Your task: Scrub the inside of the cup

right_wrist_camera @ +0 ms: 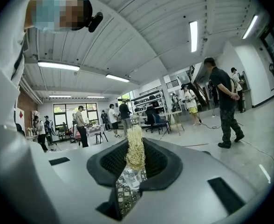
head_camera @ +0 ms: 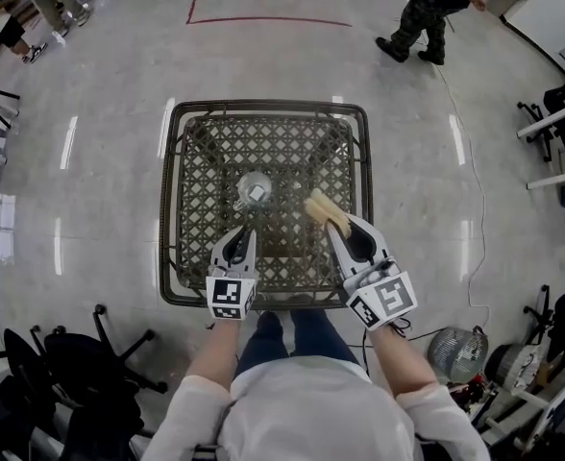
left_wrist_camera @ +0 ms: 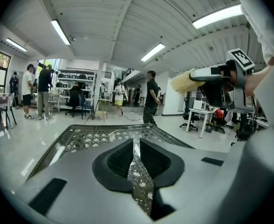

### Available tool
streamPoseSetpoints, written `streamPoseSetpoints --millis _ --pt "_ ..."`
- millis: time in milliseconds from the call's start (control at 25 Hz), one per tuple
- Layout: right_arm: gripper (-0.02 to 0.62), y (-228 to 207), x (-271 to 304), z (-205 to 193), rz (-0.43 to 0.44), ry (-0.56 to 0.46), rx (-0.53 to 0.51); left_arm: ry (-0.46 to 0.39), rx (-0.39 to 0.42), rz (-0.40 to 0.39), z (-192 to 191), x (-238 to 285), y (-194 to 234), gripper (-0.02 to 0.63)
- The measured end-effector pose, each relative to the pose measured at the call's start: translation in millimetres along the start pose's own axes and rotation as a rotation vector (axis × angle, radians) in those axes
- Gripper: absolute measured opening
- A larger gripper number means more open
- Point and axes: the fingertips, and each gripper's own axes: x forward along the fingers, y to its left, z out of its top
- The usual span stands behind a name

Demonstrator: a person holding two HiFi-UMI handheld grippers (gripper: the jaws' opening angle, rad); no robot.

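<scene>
Head view shows the cup (head_camera: 254, 191), a clear glass one, standing upright on the woven tabletop (head_camera: 273, 142) near its middle, mouth facing up as far as can be made out.

Left tongs (head_camera: 246, 230) are clenched with nothing between them. The left gripper view confirms the pads are together, with only the lattice showing through the slit. Right tongs (head_camera: 336, 229) are clamped on a pale-bristled brush (head_camera: 322, 208), whose tuft stands out past the tips. The right gripper view shows the pads pressing on it.

Finding on position: the cup lies just ahead of the left tongs and a little toward the right tongs. From the brush tuft it lies to the left and slightly further from the person, near but apart. Neither tool touches the cup. The left tongs are the nearer of the two.

Finding on axis: the brush runs along the line of the right tongs, angled forward and to the left across the tabletop and close to level. The cup's axis is upright, so the two are crossed rather than in line.

Judgement: scrubbing has not begun. The brush would need to swing left over the rim and tip bristles-down to enter. The left tongs would need to spread before they could steady the cup wall. Glass on a smooth top may slide if pushed unsupported.
</scene>
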Motion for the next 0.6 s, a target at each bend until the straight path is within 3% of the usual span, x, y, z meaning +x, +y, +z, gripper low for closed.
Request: streamPoseSetpoints --millis 120,280,440,600 --pt "0.086 -6 2 -9 -0.002 0.011 0.02 0.018 -0.024 0.005 -13 13 3 0.05" --pt "0.086 -9 4 -22 -0.001 0.026 0.044 0.034 -0.079 0.014 -27 29 6 0.177" --pt "0.086 -18 4 -28 -0.012 0.03 0.074 0.053 -0.087 0.024 -37 43 2 0.218" --pt "0.086 -27 2 -34 -0.02 0.037 0.087 0.062 -0.1 0.072 -47 59 -1 0.309"
